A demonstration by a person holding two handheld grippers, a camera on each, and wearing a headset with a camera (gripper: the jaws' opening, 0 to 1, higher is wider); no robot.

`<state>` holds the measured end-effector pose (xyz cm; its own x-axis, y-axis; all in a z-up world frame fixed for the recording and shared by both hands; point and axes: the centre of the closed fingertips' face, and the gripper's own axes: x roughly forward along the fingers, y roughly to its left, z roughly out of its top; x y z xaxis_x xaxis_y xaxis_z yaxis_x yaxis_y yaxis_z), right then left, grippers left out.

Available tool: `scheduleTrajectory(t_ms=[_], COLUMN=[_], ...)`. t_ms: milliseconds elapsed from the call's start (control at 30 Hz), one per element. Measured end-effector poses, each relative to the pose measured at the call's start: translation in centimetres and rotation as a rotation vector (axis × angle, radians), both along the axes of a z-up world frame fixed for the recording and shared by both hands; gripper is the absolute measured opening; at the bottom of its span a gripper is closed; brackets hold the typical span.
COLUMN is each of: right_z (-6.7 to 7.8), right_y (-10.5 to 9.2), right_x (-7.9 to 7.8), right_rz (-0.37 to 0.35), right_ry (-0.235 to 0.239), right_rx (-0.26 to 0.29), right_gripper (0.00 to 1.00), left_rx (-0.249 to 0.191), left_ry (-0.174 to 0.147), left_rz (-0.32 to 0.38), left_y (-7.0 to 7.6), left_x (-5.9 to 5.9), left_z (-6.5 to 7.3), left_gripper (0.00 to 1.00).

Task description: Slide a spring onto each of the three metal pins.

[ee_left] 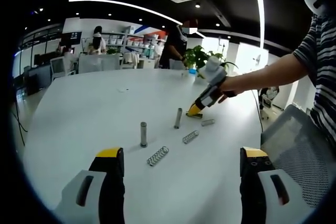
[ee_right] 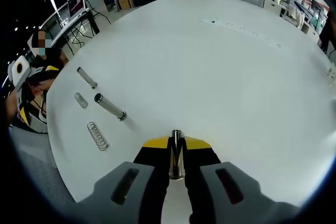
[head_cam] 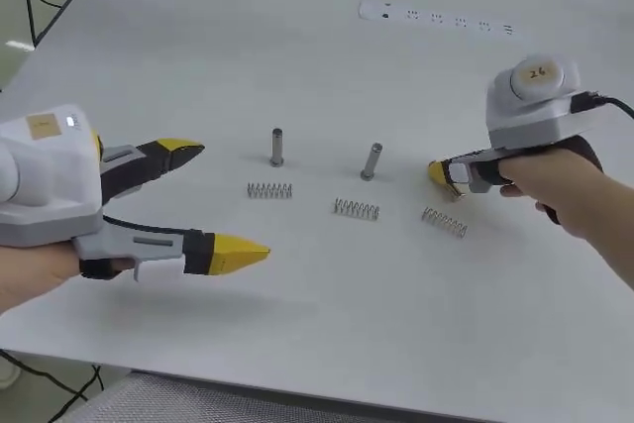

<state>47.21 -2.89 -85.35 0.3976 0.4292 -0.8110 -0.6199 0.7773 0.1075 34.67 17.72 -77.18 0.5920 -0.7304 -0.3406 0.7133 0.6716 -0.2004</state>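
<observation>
On the white table (head_cam: 396,324) in front of me, two metal pins stand upright and well apart: the left pin (head_cam: 276,146) and the middle pin (head_cam: 370,160). None of the springs is on a pin. Three springs lie flat in a loose row on my side of the pins. The left spring (head_cam: 269,190) is just beside the foot of the left pin. The middle spring (head_cam: 356,209) is near the middle pin. The right spring (head_cam: 444,222) lies further right, close under the tip of the right gripper (head_cam: 441,173).

My right gripper is low over the table, to the right of the middle pin. Its own view shows the jaws closed on the third pin (ee_right: 176,153), which runs lengthwise between them with its end poking out past the yellow tips. I cannot tell whether that pin touches the table. In the same view the middle pin (ee_right: 110,107) and left pin (ee_right: 86,77) stand off to the left.

My left gripper (head_cam: 213,200) hangs at the left side, above the table and clear of everything, with its jaws spread wide and nothing between them. In the left gripper view the left spring (ee_left: 157,156) lies ahead of those open tips.

A white power strip (head_cam: 436,17) lies at the far side of the table.
</observation>
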Motion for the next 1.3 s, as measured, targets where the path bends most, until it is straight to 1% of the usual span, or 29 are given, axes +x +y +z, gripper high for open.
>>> scheduleTrajectory(t_ms=[233, 433, 467, 600, 667, 800, 900, 1300], right_z=[1.3, 1.9, 2.1, 2.4, 2.6, 2.9, 3.2, 3.6], right_y=[-0.3, -0.3, -0.3, -0.6, -0.6, -0.8, -1.0, -1.1], right_x=[0.2, -0.3, -0.4, -0.7, -0.8, -1.0, -1.0, -0.6], right_rz=[-0.016, -0.013, -0.012, -0.039, -0.039, -0.047, -0.046, -0.055], right_ry=[-0.042, -0.068, -0.081, -0.104, -0.122, -0.136, -0.158, -0.191], right_rx=[0.037, 0.064, 0.074, 0.098, 0.107, 0.114, 0.119, 0.122], right_gripper=[0.1, 0.1, 0.1, 0.1, 0.1, 0.1, 0.1, 0.1], left_rx=[0.0, 0.001, 0.0, 0.002, 0.001, 0.001, 0.0, 0.003], left_ry=[0.001, -0.005, -0.007, -0.008, -0.008, -0.009, -0.009, -0.007], left_rz=[-0.002, -0.002, -0.001, -0.001, -0.001, -0.005, -0.007, -0.01], left_y=[-0.2, -0.3, -0.2, -0.2, -0.3, -0.4, -0.4, -0.5], left_x=[-0.1, 0.0, 0.1, 0.1, 0.0, -0.1, -0.2, -0.3], left_z=[0.0, 0.2, 0.2, 0.3, 0.3, 0.3, 0.3, 0.3], left_gripper=[0.9, 0.9, 0.9, 0.9, 0.9, 0.9, 0.9, 0.9])
